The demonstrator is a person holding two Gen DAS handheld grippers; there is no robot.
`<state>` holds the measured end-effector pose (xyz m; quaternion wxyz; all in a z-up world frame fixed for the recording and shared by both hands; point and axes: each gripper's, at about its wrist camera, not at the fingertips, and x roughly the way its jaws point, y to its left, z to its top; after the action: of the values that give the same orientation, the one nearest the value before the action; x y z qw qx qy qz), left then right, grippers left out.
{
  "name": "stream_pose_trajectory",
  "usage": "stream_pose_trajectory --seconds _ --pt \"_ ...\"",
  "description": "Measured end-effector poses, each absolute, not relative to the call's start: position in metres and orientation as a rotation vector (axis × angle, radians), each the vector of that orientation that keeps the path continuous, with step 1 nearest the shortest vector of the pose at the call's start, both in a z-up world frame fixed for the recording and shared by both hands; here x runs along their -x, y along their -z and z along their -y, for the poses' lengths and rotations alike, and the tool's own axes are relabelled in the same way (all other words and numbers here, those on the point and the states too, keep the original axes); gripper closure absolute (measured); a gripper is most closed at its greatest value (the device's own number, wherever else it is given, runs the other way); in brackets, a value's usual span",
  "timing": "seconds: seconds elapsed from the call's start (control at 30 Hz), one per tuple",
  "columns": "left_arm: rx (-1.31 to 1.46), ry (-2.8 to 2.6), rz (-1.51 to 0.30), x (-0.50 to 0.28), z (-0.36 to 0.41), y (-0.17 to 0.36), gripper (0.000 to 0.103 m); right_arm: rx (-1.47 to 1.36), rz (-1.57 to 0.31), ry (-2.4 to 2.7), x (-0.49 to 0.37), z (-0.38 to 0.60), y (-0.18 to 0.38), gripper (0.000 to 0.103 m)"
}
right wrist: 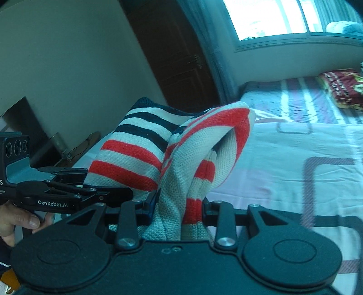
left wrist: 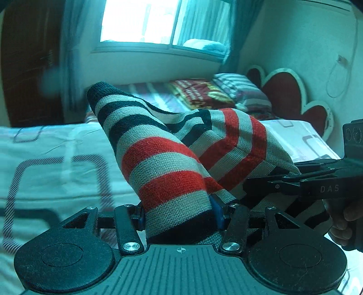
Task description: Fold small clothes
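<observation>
Both grippers are clamped on the same striped knit garment and carry it in the air above the bed. Left gripper has its blue-padded fingers pressed against a thick roll of red, grey and dark stripes; right gripper pinches a narrower bunch of pale and red knit between its jaws.

As for progress, the fold looks barely begun — the garment hangs doubled and bunched between the two grips, with no flat panel lying on the bedcover and no crease set. By my reading this is a lift or a carry, so spreading it flat, folding it and laying it down all remain. Whether other clothes are already folded I cannot tell; a dark red folded item lies far off near the pillow, but it may be bedding.

From the left wrist you see the headboard on the far right, the window and the right gripper coming in from the right edge, held by a hand. From the right wrist you get what that view lacks — the inside of the knit where it loops open, a dark wooden door at the far left, and the left gripper with a thumb beneath it.
</observation>
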<state>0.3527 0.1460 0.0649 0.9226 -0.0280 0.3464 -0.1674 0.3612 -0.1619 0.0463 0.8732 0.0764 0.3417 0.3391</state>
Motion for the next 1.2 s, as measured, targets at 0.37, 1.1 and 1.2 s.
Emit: stream_pose_trajectory --seconds 0.37,1.1,1.2 --pt "0.144 0.177 -0.84 -0.344 -0.266 0.019 0.05 -0.206 -0.867 -0.868 -0.402 0.039 0.038 0.069" --pt "0.33 0.046 -0.756 -0.26 -0.297 0.067 0.014 -0.3 -0.933 -0.942 -0.392 0.083 0.042 0.057" --pt "0.381 0.009 -0.778 -0.25 -0.301 0.081 0.014 -0.166 -0.97 -0.844 -0.388 0.07 0.051 0.089"
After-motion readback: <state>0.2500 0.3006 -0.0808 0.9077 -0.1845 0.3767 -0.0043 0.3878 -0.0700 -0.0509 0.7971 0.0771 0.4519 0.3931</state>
